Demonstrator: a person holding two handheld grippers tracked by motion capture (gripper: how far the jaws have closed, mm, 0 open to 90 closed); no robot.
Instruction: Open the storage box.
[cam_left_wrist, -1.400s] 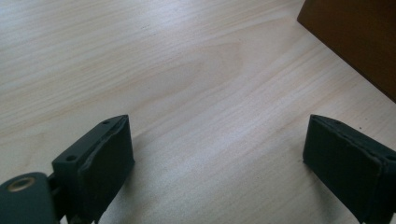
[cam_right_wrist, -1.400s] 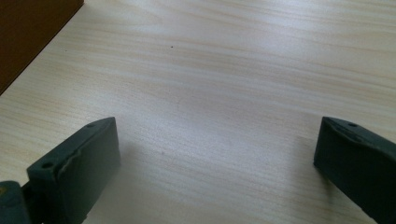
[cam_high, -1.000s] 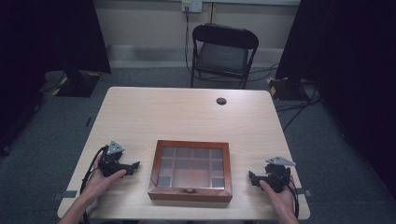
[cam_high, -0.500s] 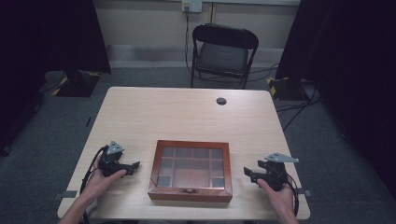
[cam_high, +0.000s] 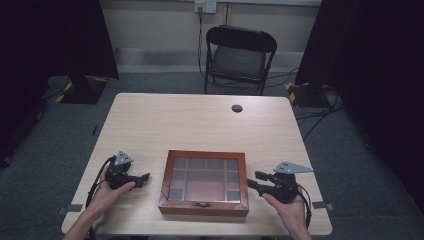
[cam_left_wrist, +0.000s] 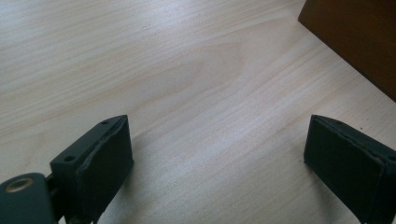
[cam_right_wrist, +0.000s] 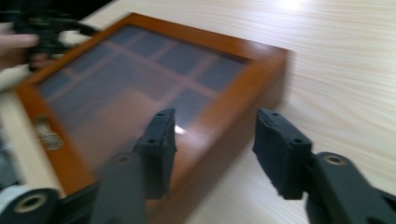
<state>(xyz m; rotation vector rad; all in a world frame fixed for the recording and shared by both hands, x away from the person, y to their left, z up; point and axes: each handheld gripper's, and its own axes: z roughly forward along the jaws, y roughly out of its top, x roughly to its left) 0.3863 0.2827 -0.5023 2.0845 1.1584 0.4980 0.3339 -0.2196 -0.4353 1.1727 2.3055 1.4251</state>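
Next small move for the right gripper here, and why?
Probably ease the right gripper on toward the wooden box, onto its near right edge. Its jaws have just been closing but stand apart with nothing pinched between them, aimed at that edge; the glass lid lies shut, and the left gripper rests open beside the box.

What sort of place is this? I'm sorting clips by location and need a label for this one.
Probably a lab or recording studio rather than a home: a plain pale table stands on grey carpet, black curtains hang on both sides, and a lone folding chair sits by a wall socket with cables trailing.
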